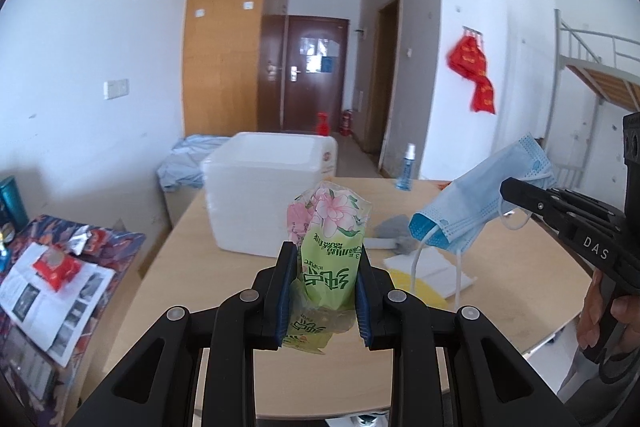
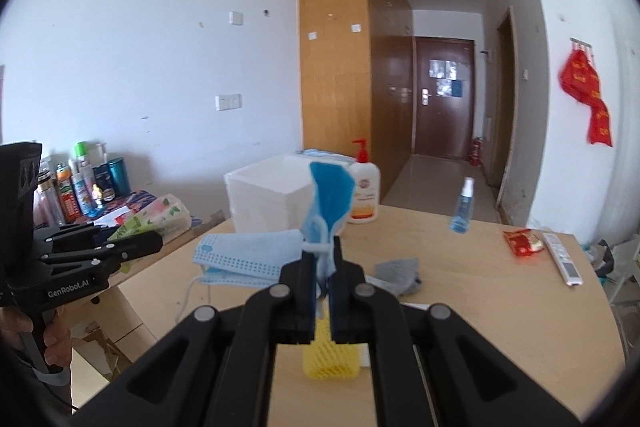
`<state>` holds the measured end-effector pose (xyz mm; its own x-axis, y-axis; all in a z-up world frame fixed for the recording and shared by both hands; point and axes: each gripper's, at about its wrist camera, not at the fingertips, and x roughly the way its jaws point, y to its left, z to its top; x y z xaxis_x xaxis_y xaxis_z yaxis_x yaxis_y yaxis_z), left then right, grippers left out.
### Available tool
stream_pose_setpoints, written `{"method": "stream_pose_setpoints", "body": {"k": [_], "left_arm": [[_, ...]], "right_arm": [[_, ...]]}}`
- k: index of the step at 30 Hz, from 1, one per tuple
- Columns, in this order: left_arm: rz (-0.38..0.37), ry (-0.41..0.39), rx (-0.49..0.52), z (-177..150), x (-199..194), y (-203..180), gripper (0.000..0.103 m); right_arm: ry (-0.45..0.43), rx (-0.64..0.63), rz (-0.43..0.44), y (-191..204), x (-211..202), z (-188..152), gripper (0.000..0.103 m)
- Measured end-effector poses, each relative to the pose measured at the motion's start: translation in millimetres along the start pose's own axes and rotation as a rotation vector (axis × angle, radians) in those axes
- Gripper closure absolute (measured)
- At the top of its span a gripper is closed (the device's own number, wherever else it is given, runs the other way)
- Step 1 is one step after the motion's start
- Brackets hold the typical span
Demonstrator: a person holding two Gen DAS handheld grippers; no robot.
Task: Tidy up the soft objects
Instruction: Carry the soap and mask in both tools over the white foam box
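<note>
Two tongs, both loaded, both up off counter [image 2: 480, 307].

Left tongs [image 1: 323, 259]: part closed, pads clamped on green floral tissue pack [image 1: 328, 247], pack upright between them, crumpled at lower end. Right tongs [image 2: 322, 263]: squeezed near fully closed on blue face mask [image 2: 326, 211], pinched at ear-loop end; from left wrist view mask body hangs forward of tips, loops dangling toward counter.

Just ahead/below right tongs: yellow foam net sleeve [image 2: 330, 359] on counter, white flat item under it. Fwd-left of right tongs: second blue mask [image 2: 248, 259], lying flat. Fwd-right: grey cloth [image 2: 398, 273], crumpled. Further fwd of both: white foam box [image 1: 260, 187], open top; inside not visible, contents unknown. Beside box: pump bottle [image 2: 364, 191]; further right, small blue spray bottle [image 2: 462, 207]. Far right of right tongs: red packet [image 2: 522, 243], remote [image 2: 564, 259].

Progress, est.: early-mid. Two soft items picked up, neither placed. Box likely the drop spot — guess only, both tongs aimed roughly that way. Left to do: drop pack + mask, then second mask, grey cloth, net sleeve, white flat item. Bottles, remote prob. not part of job. Red packet unclear.
</note>
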<state>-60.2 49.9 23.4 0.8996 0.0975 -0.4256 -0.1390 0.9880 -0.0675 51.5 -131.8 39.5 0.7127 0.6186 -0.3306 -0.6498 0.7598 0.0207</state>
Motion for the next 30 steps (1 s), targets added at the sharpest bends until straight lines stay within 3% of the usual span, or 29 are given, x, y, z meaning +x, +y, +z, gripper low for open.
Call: {"method": "stream_pose_setpoints", "body": {"k": [6, 13, 30], "left_arm": [[0.064, -0.007, -0.040, -3.3, -8.5, 21.1, 0.075], [0.081, -0.008, -0.054, -0.5, -7.4, 31.5, 0.075], [0.084, -0.024, -0.037, 35.3, 36.1, 45.2, 0.075]], "right_arm": [[0.004, -0.025, 0.072, 17.7, 14.5, 4.6, 0.097], [0.017, -0.052, 0.135, 37.5, 31.3, 9.9, 0.097], [0.037, -0.063, 0.121, 37.3, 72.1, 32.3, 0.097]]}}
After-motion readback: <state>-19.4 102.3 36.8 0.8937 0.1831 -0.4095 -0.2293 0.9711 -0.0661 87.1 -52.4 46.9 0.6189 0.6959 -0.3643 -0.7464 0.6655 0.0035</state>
